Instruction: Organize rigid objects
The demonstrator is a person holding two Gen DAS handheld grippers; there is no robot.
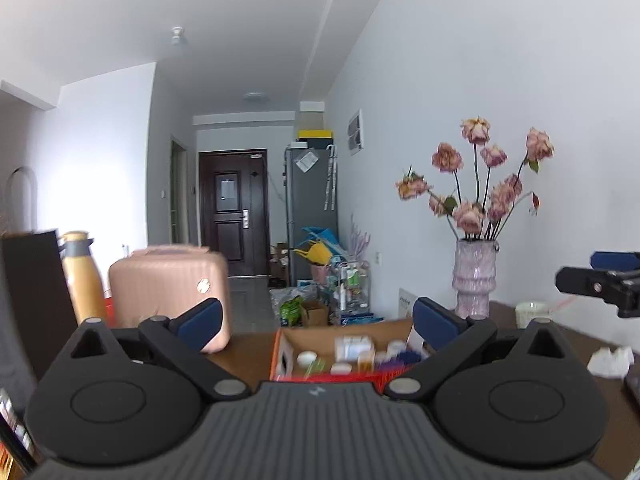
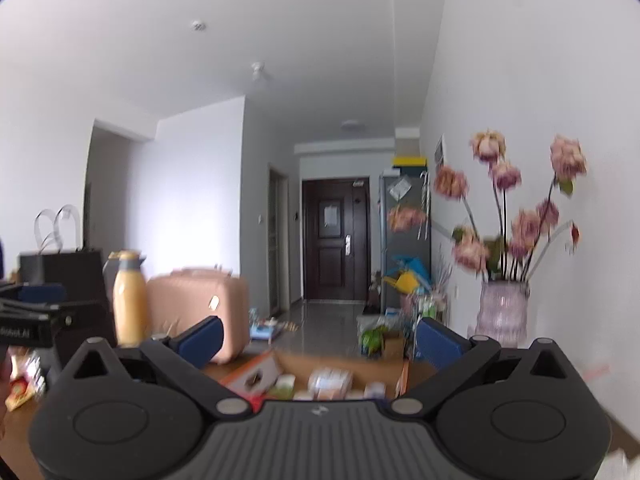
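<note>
An open cardboard box (image 1: 320,334) lies on the brown table (image 1: 248,348) just ahead of my left gripper (image 1: 318,326). It holds several small items: white jars, a pale carton, an orange bottle, all blurred. The left gripper is open, its blue pads wide apart with nothing between them. My right gripper (image 2: 318,342) is open too and empty, facing the same box (image 2: 340,360). Each gripper shows in the other's view: the right gripper (image 1: 600,280) at the right edge, the left gripper (image 2: 32,316) at the left edge.
A pink vase of dried roses (image 1: 474,276) stands by the right wall, with a white cup (image 1: 530,312) and crumpled tissue (image 1: 612,360) nearby. To the left are a yellow flask (image 1: 80,276), a black bag (image 1: 32,292) and snack packets (image 2: 24,380). A pink suitcase (image 1: 168,292) stands beyond the table.
</note>
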